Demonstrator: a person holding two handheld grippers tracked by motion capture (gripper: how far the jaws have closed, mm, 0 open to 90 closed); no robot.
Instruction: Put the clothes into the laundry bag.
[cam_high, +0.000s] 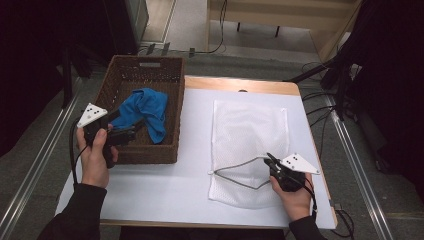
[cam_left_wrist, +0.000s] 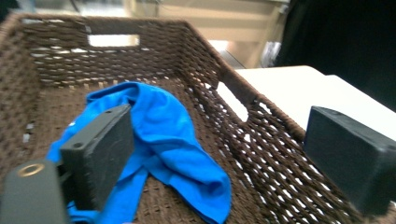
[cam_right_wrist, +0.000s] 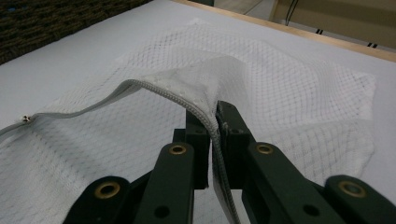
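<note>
- Likely step in hand: loading the blue cloth (cam_high: 146, 111) from the wicker basket (cam_high: 172, 145), far left on the table (cam_high: 165, 195), into the white mesh laundry bag (cam_high: 248, 127) lying flat to the right.
- Right gripper (cam_right_wrist: 215, 122) clenched on the bag's zipper edge (cam_right_wrist: 154, 88) at the near side, lifting the mouth open.
- Left gripper (cam_left_wrist: 224, 154) released, jaws spread wide above the cloth inside the basket.
- Next, by judgement: lower, pinch the cloth's raised fold, carry right to the held-open mouth.

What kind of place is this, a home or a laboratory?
Probably a lab or recording workspace, not a home. The table stands on a bare floor with metal rails on both sides and loose cables nearby. The person works with handheld grippers: left, right.
</note>
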